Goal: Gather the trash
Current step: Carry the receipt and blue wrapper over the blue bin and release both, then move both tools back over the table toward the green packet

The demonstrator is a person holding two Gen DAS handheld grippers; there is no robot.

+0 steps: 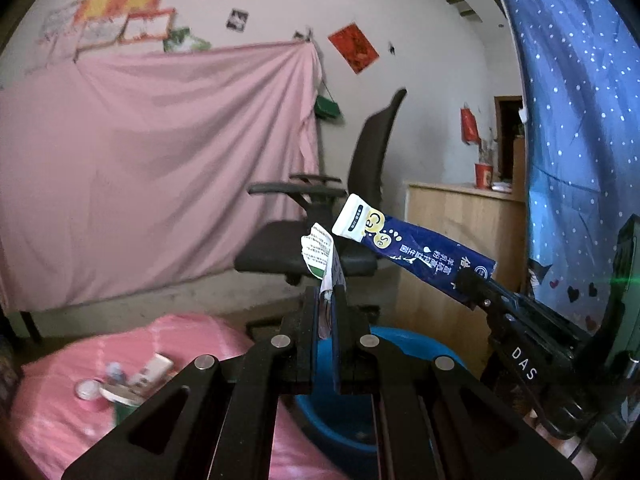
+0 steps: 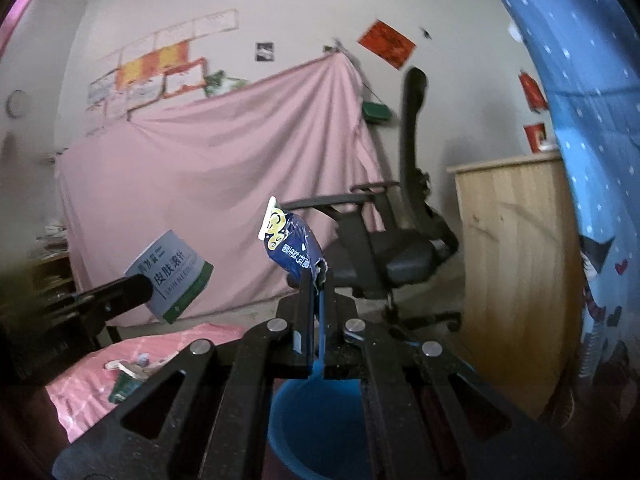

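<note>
My left gripper (image 1: 329,296) is shut on a flattened white and green paper box (image 1: 320,254), held up in the air; it also shows in the right wrist view (image 2: 174,276) at the left. My right gripper (image 2: 316,280) is shut on a blue and white sachet (image 2: 290,246), which also shows in the left wrist view (image 1: 408,248) at the right. A blue bin (image 2: 316,424) sits right below both grippers; its rim shows in the left wrist view (image 1: 404,336).
A pink-covered surface (image 1: 60,412) at lower left holds several small items, among them a white lid (image 1: 89,390) and a small bottle (image 1: 114,372). A black office chair (image 1: 344,220) and a wooden cabinet (image 2: 516,264) stand behind. A blue dotted curtain (image 1: 580,120) hangs at right.
</note>
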